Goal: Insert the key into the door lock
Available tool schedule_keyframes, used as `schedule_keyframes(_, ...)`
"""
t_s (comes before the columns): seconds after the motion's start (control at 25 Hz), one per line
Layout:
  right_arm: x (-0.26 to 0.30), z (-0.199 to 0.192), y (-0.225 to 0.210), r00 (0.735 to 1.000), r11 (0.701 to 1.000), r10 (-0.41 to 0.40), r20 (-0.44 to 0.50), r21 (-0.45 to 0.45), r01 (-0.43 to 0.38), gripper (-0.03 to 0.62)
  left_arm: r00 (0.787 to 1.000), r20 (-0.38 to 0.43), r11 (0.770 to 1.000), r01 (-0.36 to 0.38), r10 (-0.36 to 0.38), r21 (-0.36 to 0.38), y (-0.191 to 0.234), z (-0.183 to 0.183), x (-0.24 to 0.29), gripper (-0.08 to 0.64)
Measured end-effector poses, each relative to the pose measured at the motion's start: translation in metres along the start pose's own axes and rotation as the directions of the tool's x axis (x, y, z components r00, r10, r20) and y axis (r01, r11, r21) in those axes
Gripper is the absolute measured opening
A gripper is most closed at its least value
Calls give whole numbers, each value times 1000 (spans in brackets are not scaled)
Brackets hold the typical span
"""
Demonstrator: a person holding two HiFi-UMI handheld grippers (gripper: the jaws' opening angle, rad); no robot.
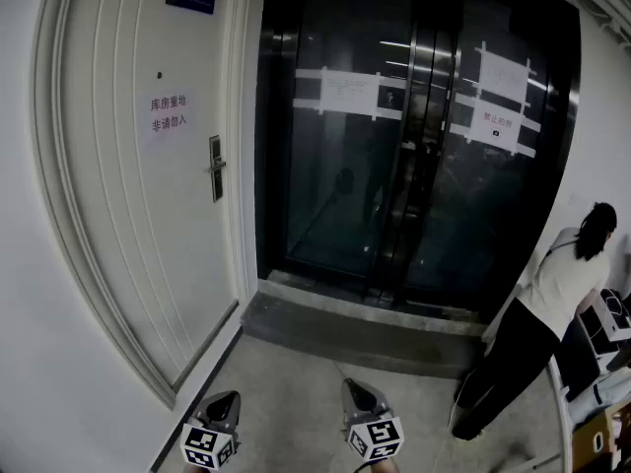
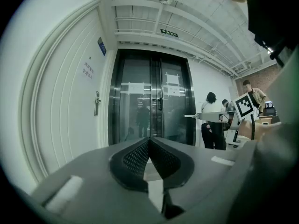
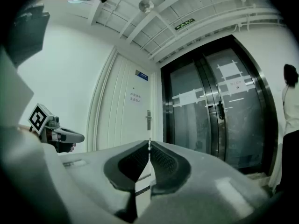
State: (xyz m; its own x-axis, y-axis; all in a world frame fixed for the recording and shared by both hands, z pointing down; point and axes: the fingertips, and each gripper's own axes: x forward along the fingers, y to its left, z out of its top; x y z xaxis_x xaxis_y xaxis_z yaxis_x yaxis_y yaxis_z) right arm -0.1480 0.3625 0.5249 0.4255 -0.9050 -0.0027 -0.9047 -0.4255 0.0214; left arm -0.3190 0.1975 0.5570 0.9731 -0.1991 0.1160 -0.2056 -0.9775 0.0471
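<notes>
Door lock (image 1: 215, 168) on the white door (image 1: 118, 244) sits well apart from us, at about eleven o'clock from the two grippers low in the head view. Our right hand-held gripper (image 3: 149, 146) is held level and pinched together on a thin pale sliver at its tips. We take this to be the key (image 3: 149, 143), though it is too small to be sure. Our left hand-held gripper (image 2: 149, 140) is closed too, with nothing between its pads. In the right gripper view the lock stands at twelve o'clock, straight above the jaw tips. We judge the main risk to be a missed insertion. So little of the key protrudes that it could twist in the pinch, or scrape the lock's face if we arrive off-line.
</notes>
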Motion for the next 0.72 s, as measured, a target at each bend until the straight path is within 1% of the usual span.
schedule_keyframes(0.4, -1, -1, -18, 1000, 1000, 5, 0, 5, -5, 11, 1000, 6, 1000, -14, 14, 9, -7, 3, 10, 2)
schedule_keyframes(0.72, -1, -8, -31, 1000, 1000, -2, -14, 5, 2, 11, 1000, -10, 1000, -20, 20, 15, -13, -1, 20, 2)
